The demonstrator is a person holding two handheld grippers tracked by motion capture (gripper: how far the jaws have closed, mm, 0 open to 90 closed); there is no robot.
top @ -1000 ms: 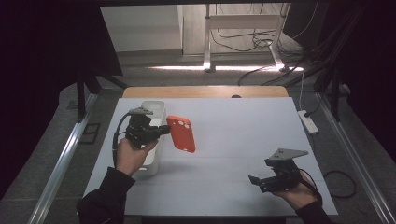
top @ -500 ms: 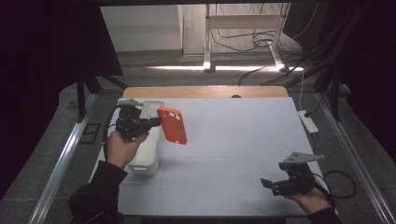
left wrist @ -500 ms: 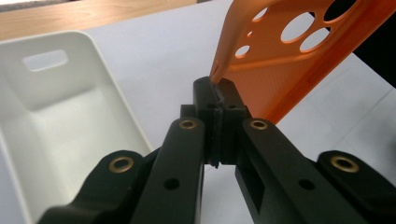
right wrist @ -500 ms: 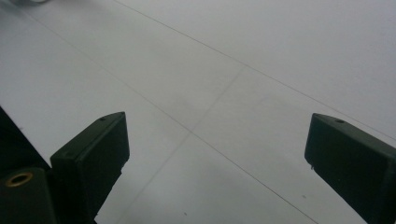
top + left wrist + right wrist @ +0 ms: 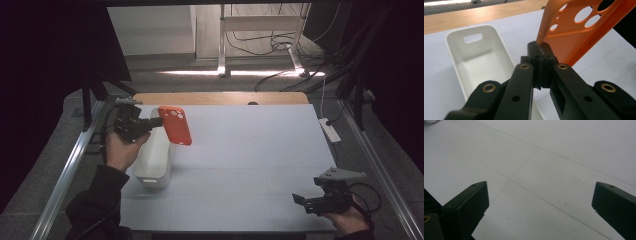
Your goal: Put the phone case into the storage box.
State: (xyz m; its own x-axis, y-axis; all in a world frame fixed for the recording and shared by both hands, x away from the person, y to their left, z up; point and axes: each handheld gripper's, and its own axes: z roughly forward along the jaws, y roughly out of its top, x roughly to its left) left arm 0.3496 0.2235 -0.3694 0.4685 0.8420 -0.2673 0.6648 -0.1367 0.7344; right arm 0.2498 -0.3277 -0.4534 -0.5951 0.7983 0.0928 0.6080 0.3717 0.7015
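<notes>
- no brand, label or writing can be read on anything here.
- the orange phone case (image 5: 175, 125) is plain, with round camera cut-outs near its top end; it is held in the air above the counter (image 5: 250, 150), just beside the white bin (image 5: 152, 160).
- the white bin is an oblong tub with a slot handle in its end wall; its inside looks bare in the left gripper view.
- the left tongs (image 5: 541, 53) are clamped tight on the lower edge of the orange phone case, with the white bin beneath and beside them.
- the right tongs (image 5: 540, 205) have just been opening and stand wide apart with nothing between them, low over the near right corner of the counter.
- a white power strip (image 5: 330, 130) lies at the right edge.
</notes>
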